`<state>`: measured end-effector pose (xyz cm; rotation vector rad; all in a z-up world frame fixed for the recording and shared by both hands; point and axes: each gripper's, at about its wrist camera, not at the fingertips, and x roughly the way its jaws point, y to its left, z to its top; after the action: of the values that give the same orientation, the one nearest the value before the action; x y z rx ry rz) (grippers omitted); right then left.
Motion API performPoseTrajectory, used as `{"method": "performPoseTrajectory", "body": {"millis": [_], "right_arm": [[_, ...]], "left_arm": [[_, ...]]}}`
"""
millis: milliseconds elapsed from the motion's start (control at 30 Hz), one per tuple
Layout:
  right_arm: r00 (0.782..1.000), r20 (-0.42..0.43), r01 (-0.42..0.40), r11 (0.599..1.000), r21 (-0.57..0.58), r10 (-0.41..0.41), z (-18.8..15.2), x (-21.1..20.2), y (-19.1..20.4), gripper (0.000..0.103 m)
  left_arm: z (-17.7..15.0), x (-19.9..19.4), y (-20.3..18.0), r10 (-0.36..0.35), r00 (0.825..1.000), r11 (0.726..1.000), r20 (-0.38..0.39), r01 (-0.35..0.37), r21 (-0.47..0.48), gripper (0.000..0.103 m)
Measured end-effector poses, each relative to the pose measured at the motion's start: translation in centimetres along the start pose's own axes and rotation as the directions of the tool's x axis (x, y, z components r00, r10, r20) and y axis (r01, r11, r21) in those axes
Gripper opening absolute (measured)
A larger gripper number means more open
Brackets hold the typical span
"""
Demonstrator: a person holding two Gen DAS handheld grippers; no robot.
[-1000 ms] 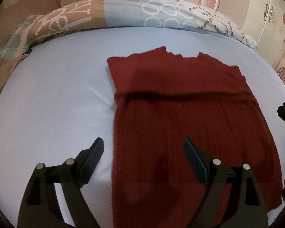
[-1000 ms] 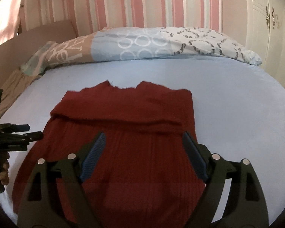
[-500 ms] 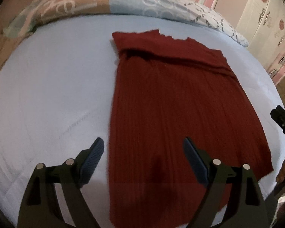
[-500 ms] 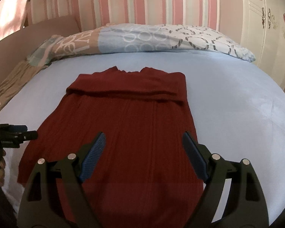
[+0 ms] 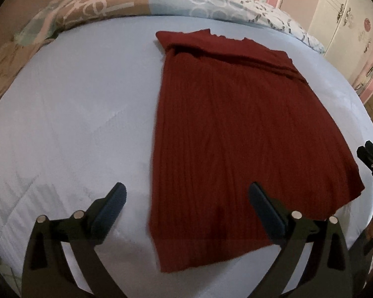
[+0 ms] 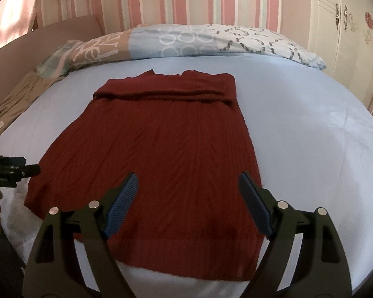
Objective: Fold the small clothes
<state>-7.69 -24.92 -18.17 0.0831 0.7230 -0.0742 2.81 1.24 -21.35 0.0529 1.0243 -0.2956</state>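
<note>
Red ribbed sweater [image 6: 161, 154] flat on bed [image 6: 310, 136], neckline toward pillow [image 6: 186, 42], both grippers' fingers spread, empty

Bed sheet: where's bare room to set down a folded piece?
Bare sheet lies left of the red garment, up to the pillow, and right of it in the right wrist view. The middle is taken by the garment, under both open grippers.

The dark red garment [image 6: 161, 154] is ribbed knit cloth, matt and slightly fuzzy; the bed [image 6: 310, 134] wears a smooth pale blue sheet; the pillow [image 6: 186, 42] is printed cotton-like cloth; each gripper's fingers [image 6: 123, 203] look matt black plastic with ridged blue pads.
</note>
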Motion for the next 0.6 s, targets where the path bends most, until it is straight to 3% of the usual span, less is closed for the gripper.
{"method": "performPoseTrajectory", "body": {"millis": [267,433,600], "right_arm": [[1.000,-0.002,0.017,1.000,0.016,-0.017,-0.8,-0.5,0.1,0.086],[0.999,-0.027,0.030,0.998,0.047,-0.028,-2.1,-0.3,-0.5,0.086],[0.998,-0.039,0.049,0.998,0.026,-0.048,-3.2,-0.6,-0.7,0.086]], "left_arm": [[-2.1,-0.3,1.0,0.006,1.000,1.000,0.001,-0.006,-0.020,0.099],[-3.5,0.8,2.3,-0.084,0.996,0.992,-0.032,0.080,-0.092,0.099],[-4.0,1.9,1.4,-0.067,0.996,0.997,-0.055,0.064,-0.044,0.099]]}}
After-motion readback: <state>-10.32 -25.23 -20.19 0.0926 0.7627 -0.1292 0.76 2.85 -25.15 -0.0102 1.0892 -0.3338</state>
